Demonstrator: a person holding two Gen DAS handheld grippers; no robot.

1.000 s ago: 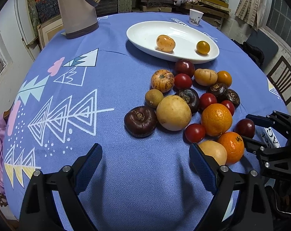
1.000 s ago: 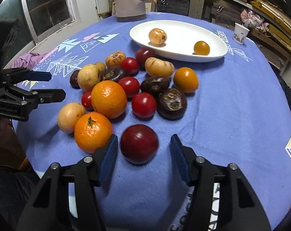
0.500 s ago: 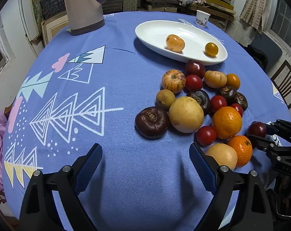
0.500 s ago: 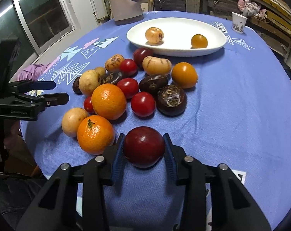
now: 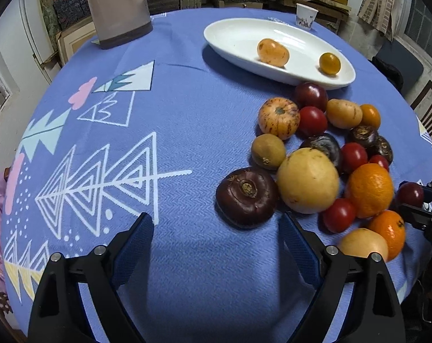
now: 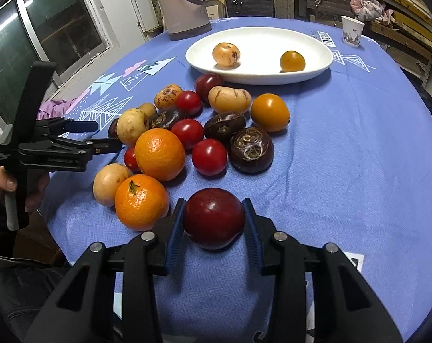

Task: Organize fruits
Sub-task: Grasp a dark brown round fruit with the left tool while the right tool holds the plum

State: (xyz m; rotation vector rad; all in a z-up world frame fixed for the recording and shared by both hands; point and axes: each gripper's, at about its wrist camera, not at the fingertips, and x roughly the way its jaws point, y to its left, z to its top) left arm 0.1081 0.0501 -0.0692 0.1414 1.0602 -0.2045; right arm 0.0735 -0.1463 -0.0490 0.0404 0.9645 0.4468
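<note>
A dark red plum (image 6: 213, 217) sits between the blue pads of my right gripper (image 6: 214, 208), which is shut on it, low over the blue tablecloth. The same plum (image 5: 410, 194) shows at the right edge of the left wrist view. My left gripper (image 5: 213, 217) is wide, its jaws closing slightly with nothing between them. A dark purple fruit (image 5: 246, 195) lies just ahead of its right finger. Several loose fruits form a pile (image 6: 187, 131). A white oval plate (image 5: 239, 37) behind it holds two orange-yellow fruits.
A beige jug (image 5: 118, 8) stands at the back left and a paper cup (image 5: 306, 14) at the back right. A person's hand (image 6: 4, 183) holds the left gripper (image 6: 101, 135) beside the pile. A chair (image 5: 430, 108) stands past the table's right edge.
My right gripper has shut on the dark red plum. The left gripper has moved forward and lower toward the pile, so the dark purple fruit now lies close to its fingertips.
</note>
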